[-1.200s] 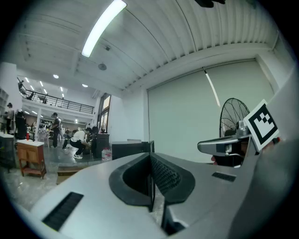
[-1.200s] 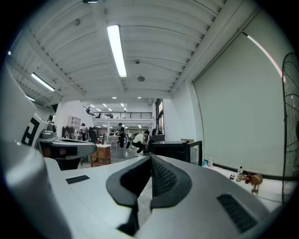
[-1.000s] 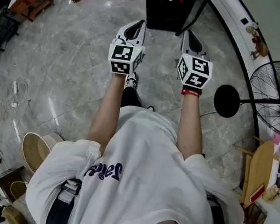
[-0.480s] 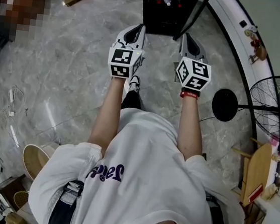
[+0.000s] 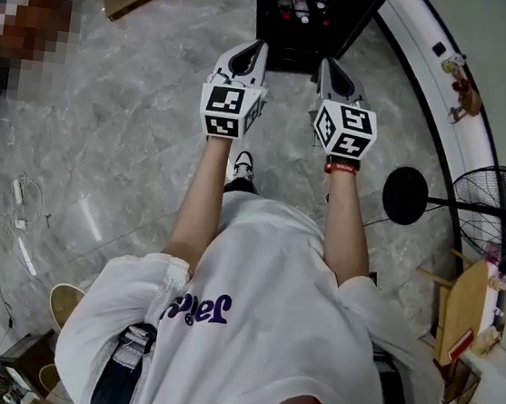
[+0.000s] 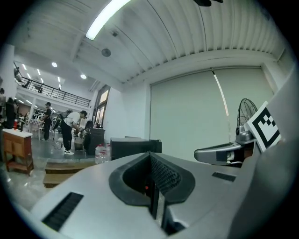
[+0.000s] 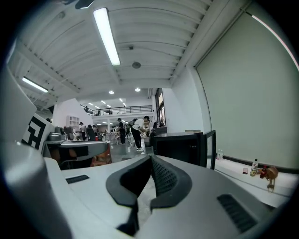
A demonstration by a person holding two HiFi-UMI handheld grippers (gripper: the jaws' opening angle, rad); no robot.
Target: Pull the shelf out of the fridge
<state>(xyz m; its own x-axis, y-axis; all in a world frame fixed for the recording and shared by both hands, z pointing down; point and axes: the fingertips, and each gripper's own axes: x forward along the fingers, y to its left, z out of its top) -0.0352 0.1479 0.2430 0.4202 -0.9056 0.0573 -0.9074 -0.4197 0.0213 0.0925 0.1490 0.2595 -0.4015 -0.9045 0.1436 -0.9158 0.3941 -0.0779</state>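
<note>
The left gripper (image 5: 251, 50) and right gripper (image 5: 329, 66) are both closed and empty, side by side just short of the open black fridge (image 5: 302, 29). Only the head view looks inside the fridge; the shelf is too dark to pick out. The gripper views show the fridge only as a dark box.

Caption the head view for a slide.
Left gripper and right gripper, both shut, point side by side at the open black fridge.
</note>
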